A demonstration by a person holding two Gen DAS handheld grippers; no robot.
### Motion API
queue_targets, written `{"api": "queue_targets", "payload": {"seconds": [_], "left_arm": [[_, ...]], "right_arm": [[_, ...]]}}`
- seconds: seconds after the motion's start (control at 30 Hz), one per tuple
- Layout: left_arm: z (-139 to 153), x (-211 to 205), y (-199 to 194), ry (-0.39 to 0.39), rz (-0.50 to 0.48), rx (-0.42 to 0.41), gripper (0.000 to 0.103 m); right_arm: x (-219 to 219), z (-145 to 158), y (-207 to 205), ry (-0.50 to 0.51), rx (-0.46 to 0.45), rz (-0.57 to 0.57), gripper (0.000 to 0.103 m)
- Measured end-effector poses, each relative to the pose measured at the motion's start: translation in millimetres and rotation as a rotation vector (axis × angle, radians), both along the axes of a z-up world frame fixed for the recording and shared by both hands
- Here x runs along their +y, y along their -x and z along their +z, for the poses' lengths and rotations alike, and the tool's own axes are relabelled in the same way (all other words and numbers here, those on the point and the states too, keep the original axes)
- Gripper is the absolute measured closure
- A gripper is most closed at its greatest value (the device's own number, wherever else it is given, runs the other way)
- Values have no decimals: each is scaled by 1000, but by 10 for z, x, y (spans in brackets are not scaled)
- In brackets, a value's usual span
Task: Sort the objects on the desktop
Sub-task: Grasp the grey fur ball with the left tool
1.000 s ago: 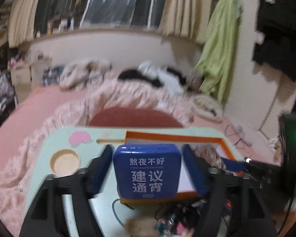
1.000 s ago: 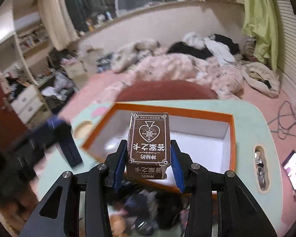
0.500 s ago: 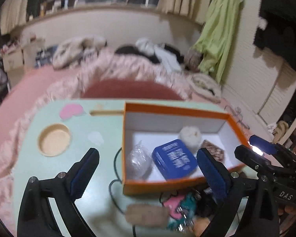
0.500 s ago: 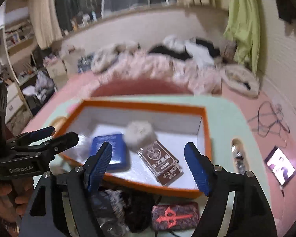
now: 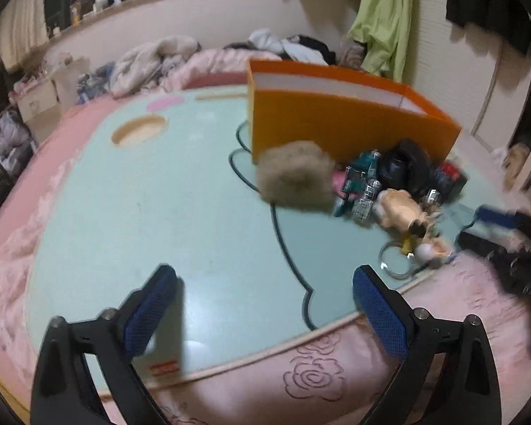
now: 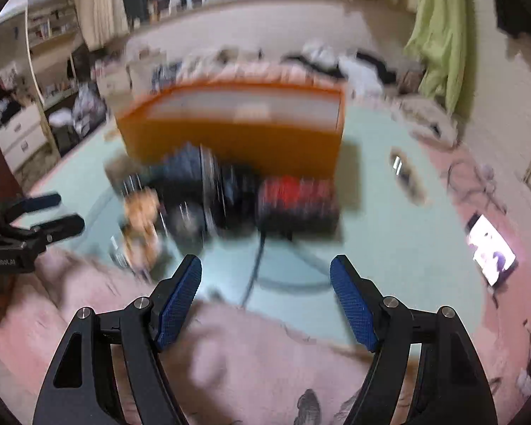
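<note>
Both grippers stand empty and wide apart: the left gripper [image 5: 265,304] has its blue pads spread as far as they go over the pale green table [image 5: 159,212] near its front edge, and the right gripper [image 6: 265,283], whose jaws have just been opening with nothing between them, hangs over that front edge too, where the pink blanket [image 6: 230,354] meets it. What is left to sort lies in a heap against the near wall of the orange box [image 5: 336,124]: a fuzzy tan ball [image 5: 295,180] at the heap's left end, then teal and clear bits, a black lump, a small tan figure [image 5: 400,209] and a red and black case [image 6: 297,202] at the right end. From the left gripper the fuzzy ball lies ahead and slightly right, with bare table between them, so that hand looks the nearer to it. The red case lies straight ahead of the right gripper, its long side running across the view, parallel to the box wall; blur hides its finer shape.
</note>
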State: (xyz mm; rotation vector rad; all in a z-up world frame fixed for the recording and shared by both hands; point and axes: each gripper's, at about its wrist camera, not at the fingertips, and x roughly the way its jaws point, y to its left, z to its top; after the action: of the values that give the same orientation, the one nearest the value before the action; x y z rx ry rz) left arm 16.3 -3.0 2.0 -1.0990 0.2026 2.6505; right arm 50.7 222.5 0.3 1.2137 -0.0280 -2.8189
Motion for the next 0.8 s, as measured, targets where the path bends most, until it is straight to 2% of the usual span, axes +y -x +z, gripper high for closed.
{"api": "queue_targets", "payload": {"seconds": [0.13, 0.8], "left_arm": [[-9, 37, -16, 10, -14, 15, 0], [-29, 29, -38, 4, -9, 28, 0]], "right_arm": [[-22, -27, 131, -40, -6, -26, 23], [-52, -28, 195, -37, -3, -24, 19]]}}
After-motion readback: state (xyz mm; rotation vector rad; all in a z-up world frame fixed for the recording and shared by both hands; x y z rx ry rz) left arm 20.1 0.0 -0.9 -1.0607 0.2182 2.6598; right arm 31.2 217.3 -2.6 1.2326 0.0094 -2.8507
